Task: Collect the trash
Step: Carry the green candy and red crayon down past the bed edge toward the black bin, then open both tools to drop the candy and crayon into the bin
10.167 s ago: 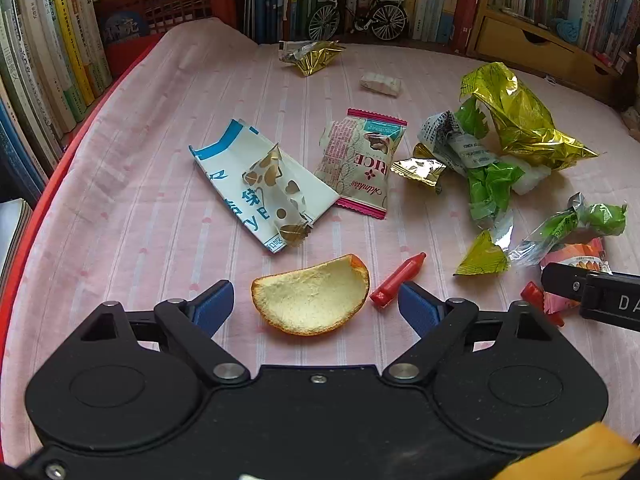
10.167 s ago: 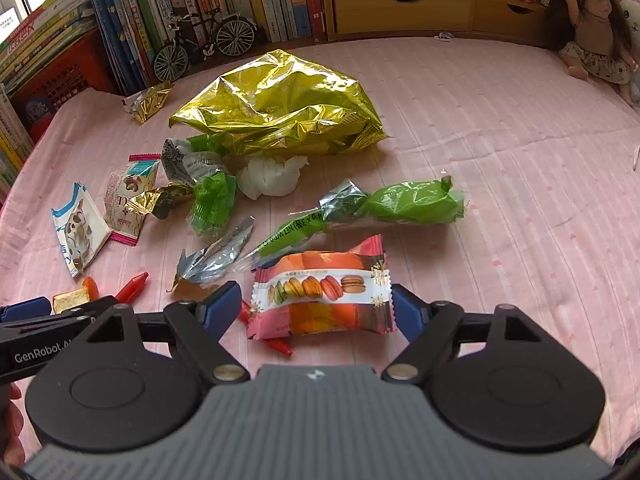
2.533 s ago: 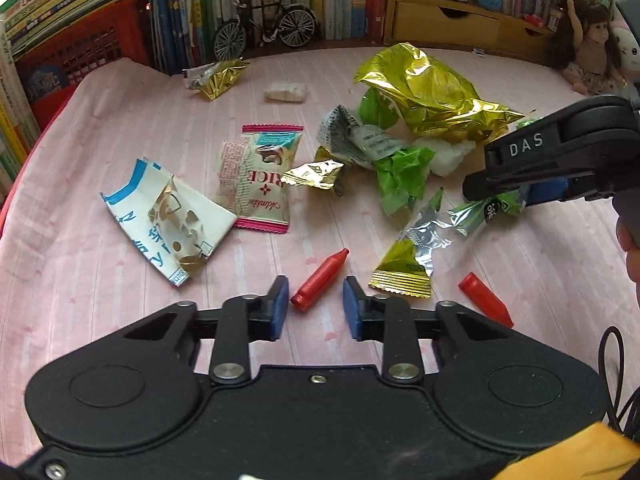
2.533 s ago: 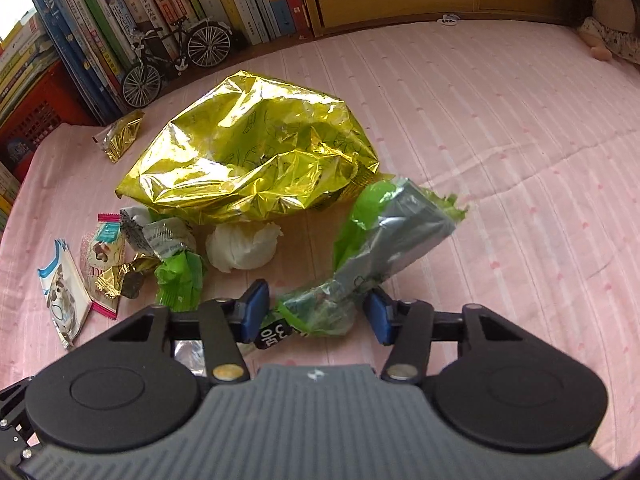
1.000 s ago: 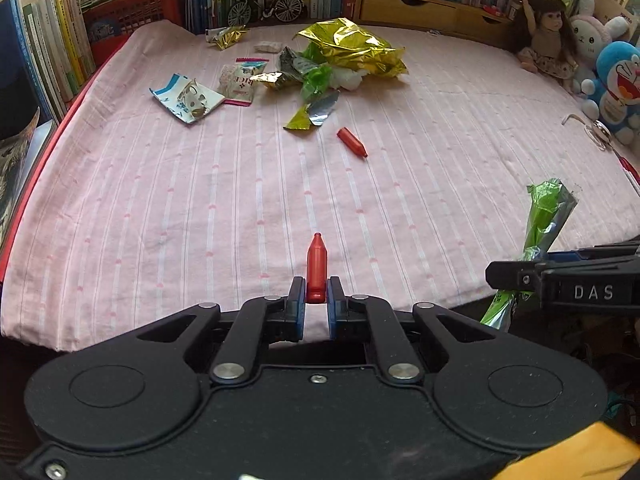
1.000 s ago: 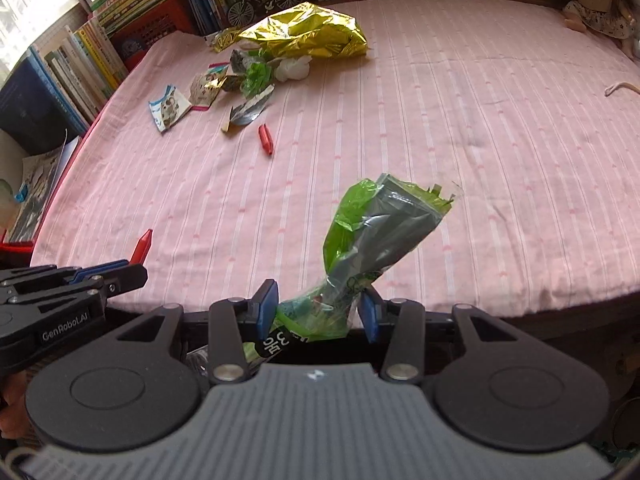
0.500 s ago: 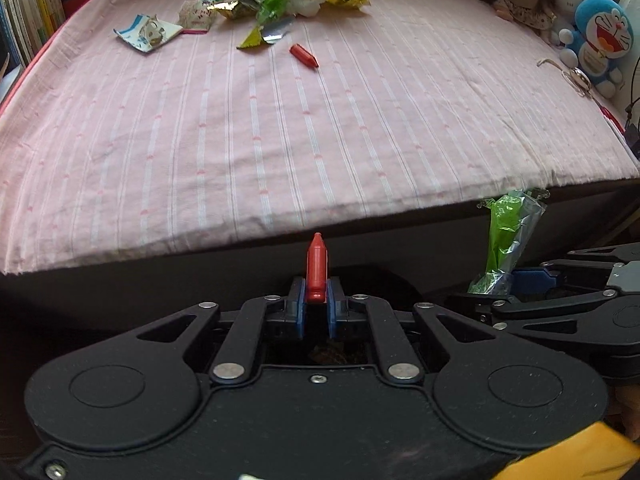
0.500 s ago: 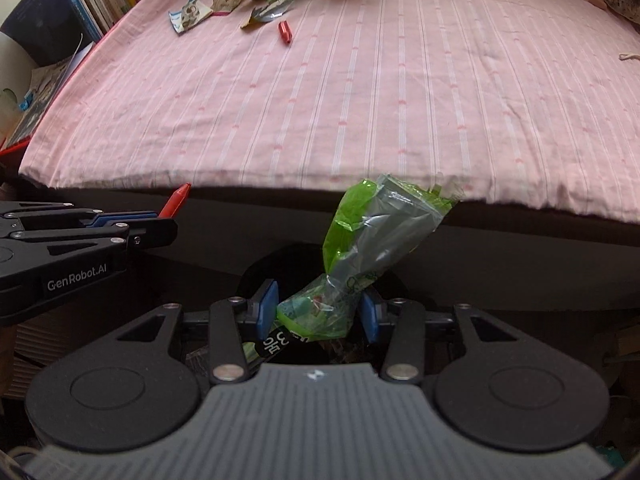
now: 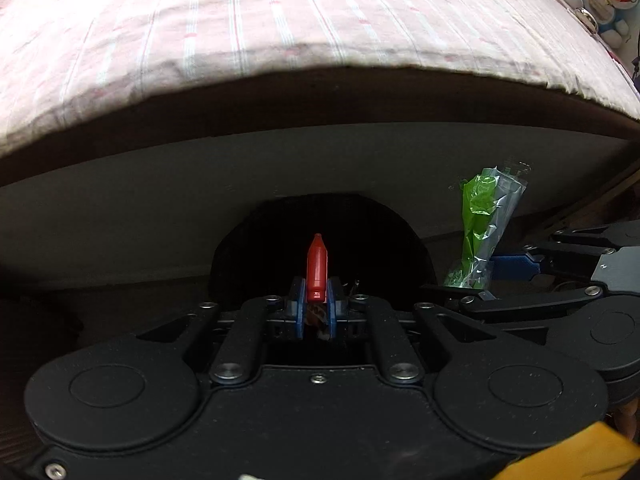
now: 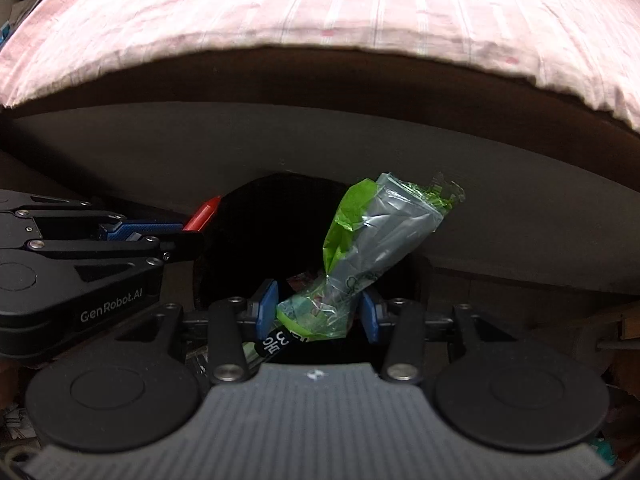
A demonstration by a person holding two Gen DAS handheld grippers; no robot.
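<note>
We hold left gripper (image 9: 317,309) clamped on red cap (image 9: 317,268); right gripper (image 10: 318,312) clamped on green wrapper (image 10: 360,256), both over dark bin (image 10: 248,240).

Red bullet-shaped plastic piece (image 9: 317,270): clamped upright between the pads of the left gripper (image 9: 316,307), pointed tip away from it. Green-and-silver crinkled wrapper (image 10: 370,248): pinched at its twisted lower end by the right gripper (image 10: 318,316), open end leaning up and right. Both hung over a dark round bin opening (image 10: 256,232).
</note>
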